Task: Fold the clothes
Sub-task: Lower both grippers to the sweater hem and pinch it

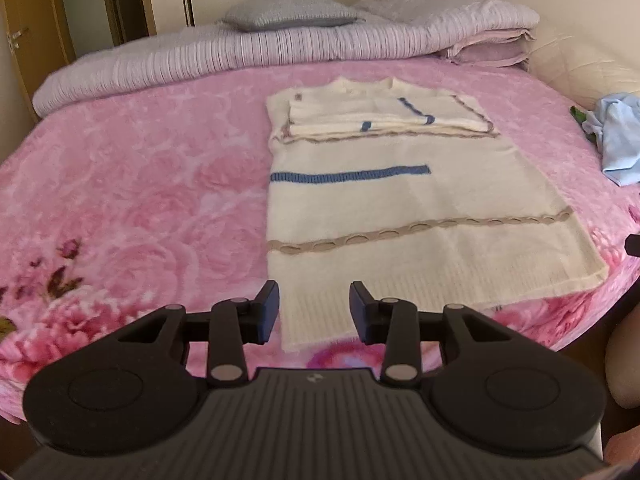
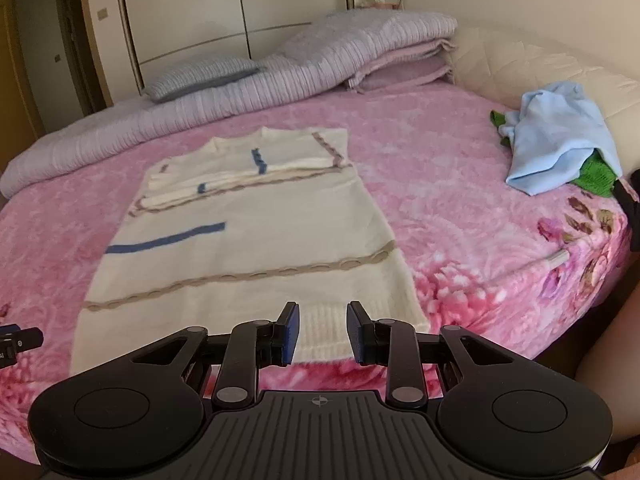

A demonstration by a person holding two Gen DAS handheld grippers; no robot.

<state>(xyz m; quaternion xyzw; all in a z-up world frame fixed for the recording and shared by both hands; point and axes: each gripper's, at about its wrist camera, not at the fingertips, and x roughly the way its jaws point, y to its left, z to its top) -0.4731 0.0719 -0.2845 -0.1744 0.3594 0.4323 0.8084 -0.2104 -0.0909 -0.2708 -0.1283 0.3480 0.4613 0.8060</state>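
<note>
Pink, rose-printed plush bedding [image 1: 140,184] covers the bed, with a rolled lilac striped quilt [image 1: 240,56] and a grey pillow [image 1: 288,14] along the far side. On it lies a cream knitted sweater with blue bars and tan cable bands [image 1: 404,200], flat, its sleeves drawn in across the chest near the collar, its ribbed hem [image 2: 320,328] at the near edge of the bed. A crumpled pale blue garment over something green [image 2: 560,136] sits well apart to the right. The left tool [image 1: 314,312] hovers at the hem's left corner and the right tool [image 2: 322,334] over the hem's right part; each stands with its pads apart and nothing between them. Judging by this, the hem-to-collar fold is the step in hand. To do it well, each tool should pinch both knit layers right at its own corner, lift level, and carry the hem straight up the body so the side edges stack. Uneven grips would skew the fold; soft knit sags, so keep it lightly taut.
</note>
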